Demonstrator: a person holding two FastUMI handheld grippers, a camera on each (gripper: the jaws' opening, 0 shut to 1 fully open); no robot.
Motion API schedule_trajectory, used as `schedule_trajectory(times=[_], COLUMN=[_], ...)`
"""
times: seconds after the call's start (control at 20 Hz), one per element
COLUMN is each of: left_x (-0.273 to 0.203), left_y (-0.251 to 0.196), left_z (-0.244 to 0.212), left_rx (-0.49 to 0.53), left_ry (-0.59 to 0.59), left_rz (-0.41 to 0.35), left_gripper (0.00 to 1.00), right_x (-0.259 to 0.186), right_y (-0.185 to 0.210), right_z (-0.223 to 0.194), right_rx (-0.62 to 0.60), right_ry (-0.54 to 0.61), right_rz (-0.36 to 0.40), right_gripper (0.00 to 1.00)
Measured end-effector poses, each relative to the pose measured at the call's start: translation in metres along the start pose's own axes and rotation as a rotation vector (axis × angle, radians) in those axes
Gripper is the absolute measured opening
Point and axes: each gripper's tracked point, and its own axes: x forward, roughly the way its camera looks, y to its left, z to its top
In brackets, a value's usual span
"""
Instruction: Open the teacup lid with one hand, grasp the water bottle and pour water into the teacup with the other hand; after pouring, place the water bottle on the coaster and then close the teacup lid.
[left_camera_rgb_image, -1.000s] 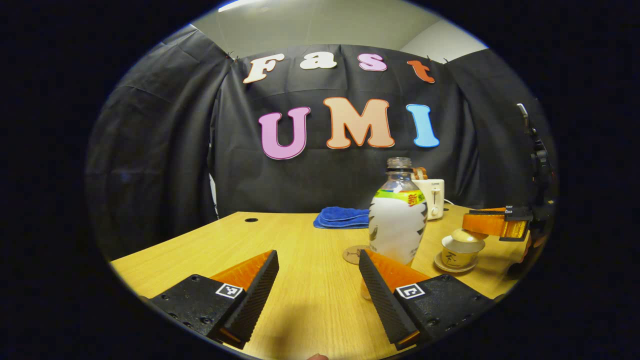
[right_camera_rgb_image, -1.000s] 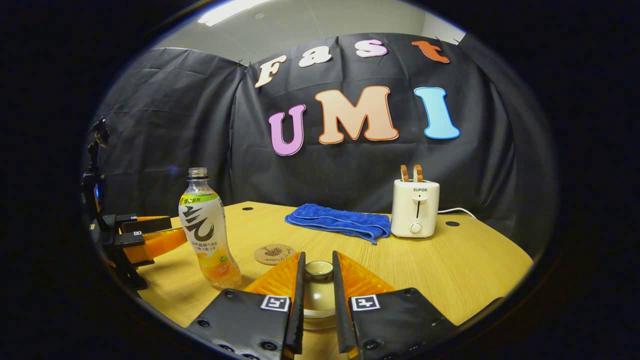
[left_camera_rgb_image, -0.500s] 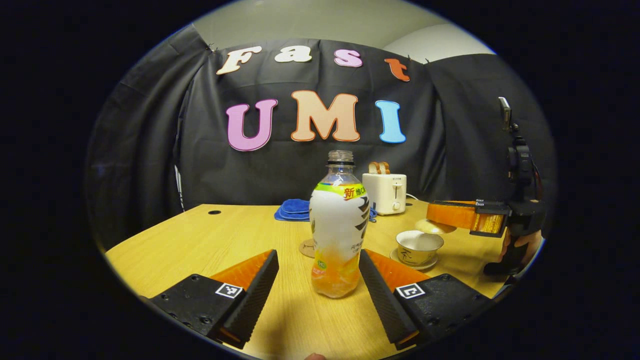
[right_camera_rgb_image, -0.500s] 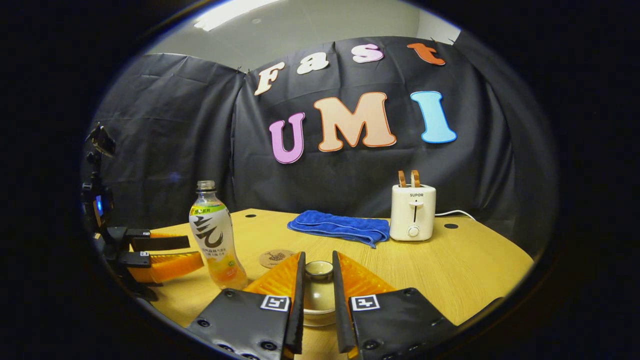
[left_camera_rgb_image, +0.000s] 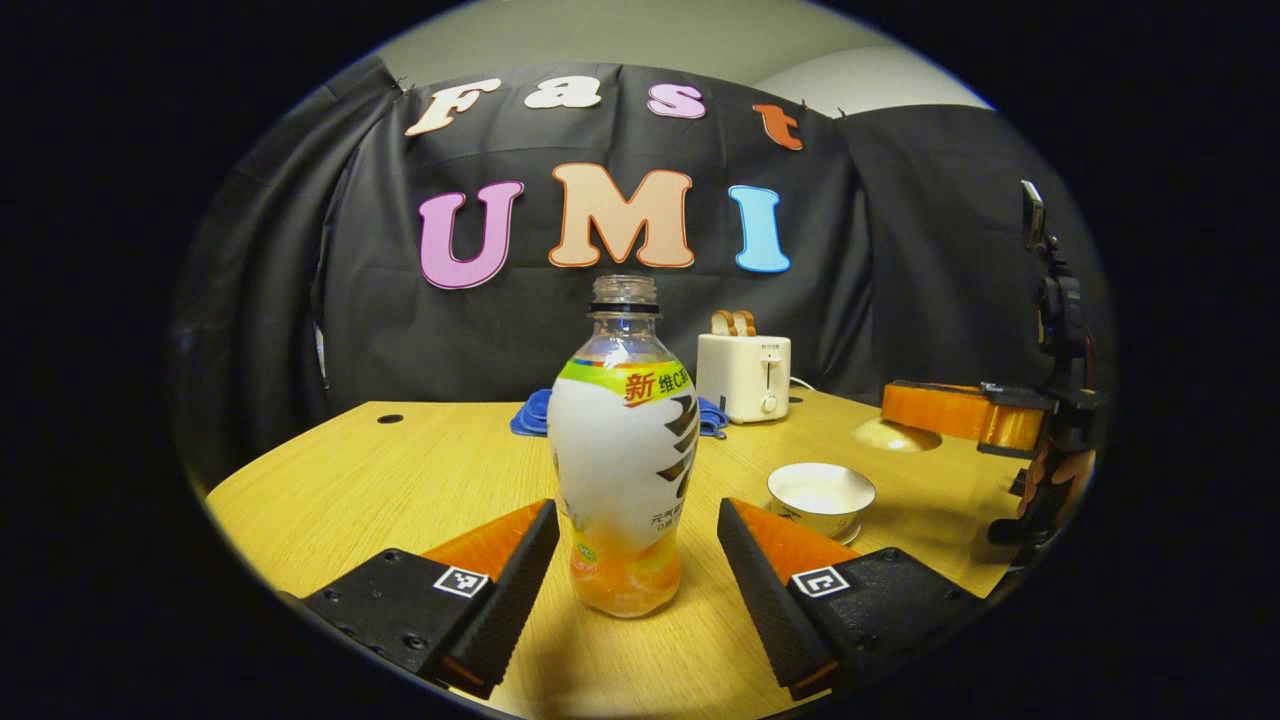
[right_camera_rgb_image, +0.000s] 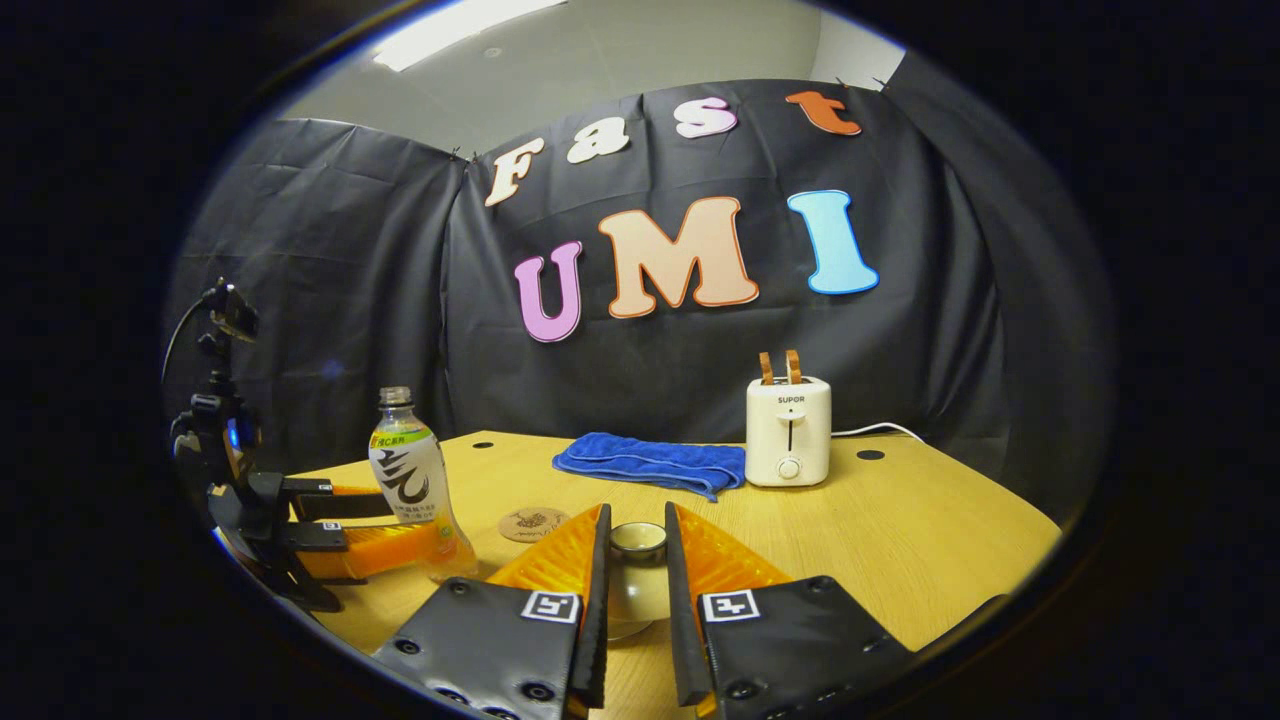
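Observation:
A capless drink bottle (left_camera_rgb_image: 625, 470) with a little orange liquid stands upright on the table between the fingers of my left gripper (left_camera_rgb_image: 635, 520). That gripper is open, with a gap on both sides of the bottle. To its right the teacup (left_camera_rgb_image: 820, 492) sits uncovered on its saucer. My right gripper (right_camera_rgb_image: 636, 514) is shut on the knob of the teacup lid (right_camera_rgb_image: 637, 548) and holds it in the air. In the left gripper view the lid (left_camera_rgb_image: 898, 436) hangs right of and above the cup. A round coaster (right_camera_rgb_image: 532, 522) lies right of the bottle (right_camera_rgb_image: 408, 478).
A folded blue towel (right_camera_rgb_image: 650, 463) and a white toaster (right_camera_rgb_image: 788, 430) with its cord stand at the back of the wooden table (right_camera_rgb_image: 900, 530). In the left gripper view a hand (left_camera_rgb_image: 1050, 480) holds the right gripper at the right edge.
My left gripper has moved forward until the bottle stands between its open fingers. My right gripper has lifted the lid off the teacup and carried it up and away.

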Motion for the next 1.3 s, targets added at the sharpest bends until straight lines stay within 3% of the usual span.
schedule_trajectory(times=[0.05,0.3,0.45,0.7,1.3], left_x=[0.003,0.011,0.014,0.017,0.034], left_y=[0.001,0.006,0.006,0.014,0.014], left_z=[-0.001,-0.001,-0.004,-0.006,0.009], left_rx=[0.004,-0.002,0.018,0.147,0.602], left_ry=[0.007,0.03,0.039,0.083,0.147], left_rz=[0.005,0.036,0.035,0.067,0.11], left_gripper=[0.92,0.68,0.59,0.57,0.57], right_x=[-0.001,-0.005,-0.01,-0.013,-0.026], right_y=[-0.003,-0.016,-0.024,-0.038,-0.061], right_z=[0.002,0.008,0.008,0.01,0.03], right_rx=[0.001,0.004,0.01,0.011,0.002], right_ry=[-0.002,-0.015,-0.018,-0.018,-0.062], right_rz=[-0.004,-0.024,-0.036,-0.061,-0.102], right_gripper=[0.3,0.29,0.3,0.3,0.31])
